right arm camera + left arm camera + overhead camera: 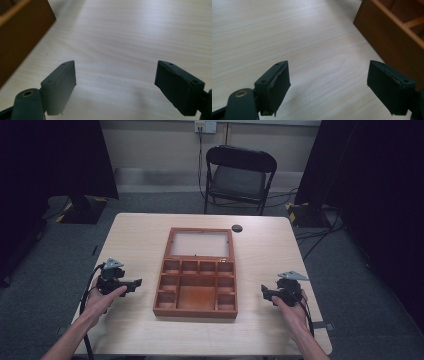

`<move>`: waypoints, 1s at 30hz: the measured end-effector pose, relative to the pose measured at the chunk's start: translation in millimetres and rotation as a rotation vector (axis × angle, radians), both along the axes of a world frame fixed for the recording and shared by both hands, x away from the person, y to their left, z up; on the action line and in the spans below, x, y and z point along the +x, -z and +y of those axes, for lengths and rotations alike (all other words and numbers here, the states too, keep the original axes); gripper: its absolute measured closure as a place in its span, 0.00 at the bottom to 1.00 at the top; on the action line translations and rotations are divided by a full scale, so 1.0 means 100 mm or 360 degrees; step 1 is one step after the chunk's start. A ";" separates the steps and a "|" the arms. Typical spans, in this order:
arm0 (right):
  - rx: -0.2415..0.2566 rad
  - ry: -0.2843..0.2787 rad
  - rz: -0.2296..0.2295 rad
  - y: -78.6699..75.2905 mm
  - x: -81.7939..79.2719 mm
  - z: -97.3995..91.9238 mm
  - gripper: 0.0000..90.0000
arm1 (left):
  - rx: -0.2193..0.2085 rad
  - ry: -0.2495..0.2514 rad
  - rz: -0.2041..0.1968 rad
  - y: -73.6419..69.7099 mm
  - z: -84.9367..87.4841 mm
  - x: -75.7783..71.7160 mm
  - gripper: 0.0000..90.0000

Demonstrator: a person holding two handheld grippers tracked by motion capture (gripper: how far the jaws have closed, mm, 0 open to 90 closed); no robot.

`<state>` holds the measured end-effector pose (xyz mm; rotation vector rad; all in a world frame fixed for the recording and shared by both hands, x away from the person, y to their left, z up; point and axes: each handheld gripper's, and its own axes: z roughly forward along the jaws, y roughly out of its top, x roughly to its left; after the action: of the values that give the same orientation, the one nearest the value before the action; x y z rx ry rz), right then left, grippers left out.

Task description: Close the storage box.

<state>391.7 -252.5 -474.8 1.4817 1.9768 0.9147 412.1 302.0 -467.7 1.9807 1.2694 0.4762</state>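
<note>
Jaws of both grippers, left (134, 284) and right (265, 292), gaped wide, empty, flanking one box (196, 292) on the table (135, 240).

Looking down from above and forward over the table (135, 235); riding low, close to its top, facing inward toward the wooden box (196, 287), shared by all.

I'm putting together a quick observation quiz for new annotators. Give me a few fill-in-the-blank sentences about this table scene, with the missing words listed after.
1. The wooden box lies on the table with its lid ____.
2. The left gripper rests on the table, its jaws ____.
3. The right gripper holds ____ between its jaws.
4. Beyond the table's far edge stands a black folding ____.

Missing words: open; open; nothing; chair
</note>
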 end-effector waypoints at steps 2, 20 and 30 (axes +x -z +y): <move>0.0030 -0.0016 -0.0024 -0.04 0.02 0.00 0.18 | -0.0031 -0.0005 -0.0026 -0.03 -0.03 0.01 0.20; 0.0107 -0.0240 -0.0076 -0.28 0.42 0.37 0.19 | -0.0133 0.0011 -0.0090 -0.29 -0.20 0.31 0.20; 0.0119 -0.0306 -0.0069 -0.47 0.85 0.62 0.19 | -0.0149 0.0036 -0.0103 -0.47 -0.30 0.60 0.21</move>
<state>476.6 -190.1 -427.8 1.3153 2.1011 1.1028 472.3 272.1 -420.3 1.8851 1.2064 0.4581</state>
